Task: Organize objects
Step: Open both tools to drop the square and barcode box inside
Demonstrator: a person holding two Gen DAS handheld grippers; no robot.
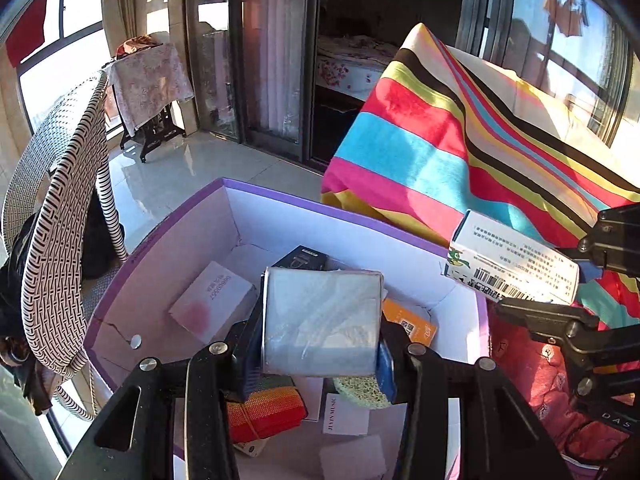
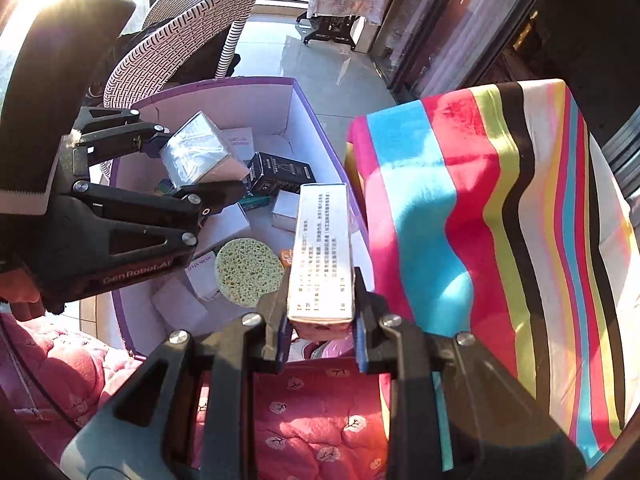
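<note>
My left gripper (image 1: 320, 354) is shut on a silvery plastic-wrapped box (image 1: 322, 320) and holds it over the purple-rimmed white storage box (image 1: 280, 208). In the right wrist view the same left gripper (image 2: 200, 168) carries the wrapped box (image 2: 200, 156) above that storage box (image 2: 304, 108). My right gripper (image 2: 322, 332) is shut on a long white carton with printed text (image 2: 322, 252), held near the storage box's right wall. That carton (image 1: 512, 264) appears at the right of the left wrist view with the right gripper (image 1: 576, 280) clamped on it.
Inside the storage box lie several small boxes: a black one (image 2: 280, 172), a white one (image 1: 216, 300), an orange one (image 1: 412, 324), a striped orange-red one (image 1: 264, 412), and a yellow-green sponge (image 2: 246, 270). A striped cloth (image 2: 480, 220) drapes right; a wicker chair (image 1: 56, 240) stands left; a red quilt (image 2: 320, 416) lies below.
</note>
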